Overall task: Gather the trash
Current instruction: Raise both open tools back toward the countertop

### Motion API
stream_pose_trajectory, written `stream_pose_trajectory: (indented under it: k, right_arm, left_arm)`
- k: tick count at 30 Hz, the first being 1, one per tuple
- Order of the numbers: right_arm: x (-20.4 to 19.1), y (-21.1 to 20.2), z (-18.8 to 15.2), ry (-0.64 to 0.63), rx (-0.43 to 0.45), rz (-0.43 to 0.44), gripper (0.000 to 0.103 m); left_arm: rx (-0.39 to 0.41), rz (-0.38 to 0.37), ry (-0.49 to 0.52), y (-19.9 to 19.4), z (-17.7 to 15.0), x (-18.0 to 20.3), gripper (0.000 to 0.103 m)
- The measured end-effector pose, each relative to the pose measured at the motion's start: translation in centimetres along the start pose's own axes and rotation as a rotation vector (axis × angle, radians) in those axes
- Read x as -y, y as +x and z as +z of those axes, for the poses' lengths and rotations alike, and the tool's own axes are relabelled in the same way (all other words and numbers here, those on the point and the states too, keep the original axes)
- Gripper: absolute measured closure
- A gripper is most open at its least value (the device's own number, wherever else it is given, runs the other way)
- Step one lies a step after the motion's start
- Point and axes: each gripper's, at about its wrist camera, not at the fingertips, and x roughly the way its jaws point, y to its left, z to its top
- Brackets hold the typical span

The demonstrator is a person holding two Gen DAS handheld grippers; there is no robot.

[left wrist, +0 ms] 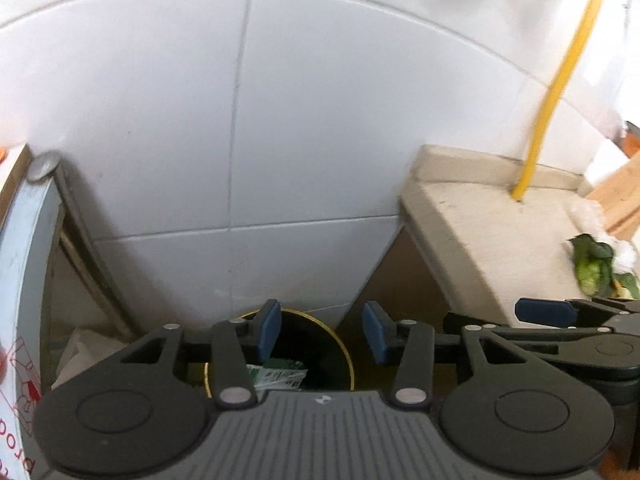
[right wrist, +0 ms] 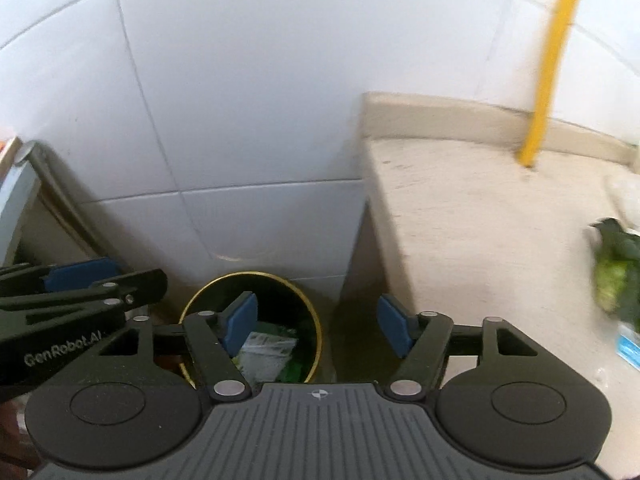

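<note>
**Bin's got stuff in it, counter's still messy**

A white tiled wall (right wrist: 240, 100) is seen straight ahead, with a beige counter (right wrist: 480, 220) butted into the corner on the right. Both grippers are held empty: the left gripper (left wrist: 320, 332) is parted a moderate way, the right gripper (right wrist: 318, 324) noticeably wider, and nothing is seen between either pair of blue pads (right wrist: 240, 322). Just past the fingertips, down in the floor gap between wall and counter, a black trash bin (right wrist: 308, 308) with a gold rim is found, and a white-and-green wrapper (right wrist: 266, 350) is already lying inside. So part of the job looks done. Further out, leafy green scraps (right wrist: 616, 268) and what may be a bluish packet (right wrist: 628, 346), too blurred to be sure, are left at the counter's right edge, so more collecting is probably needed.
</note>
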Motion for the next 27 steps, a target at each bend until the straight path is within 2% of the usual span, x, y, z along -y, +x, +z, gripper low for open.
stream_pose_trajectory:
  k: [11, 14, 22, 27]
  right_arm:
    - [3.2, -4.9, -2.2, 0.121, 0.083, -0.125, 0.022]
    - [4.8, -6.1, -3.4, 0.165, 0.09, -0.151, 0.021]
    - [10.7, -8.4, -6.4, 0.26, 0.084, -0.257, 0.019]
    - [15.4, -9.6, -8.0, 0.339, 0.083, -0.309, 0.018]
  left_arm:
    - [0.036, -0.115, 0.122, -1.8, -0.3, 4.3, 0.061]
    - [0.042, -0.147, 0.151, -2.1, -0.3, 5.7, 0.057]
    - [0.059, -0.225, 0.221, -1.6, 0.3, 10.6, 0.053]
    - [0.047, -0.275, 0.29, -0.2, 0.3, 15.4, 0.05]
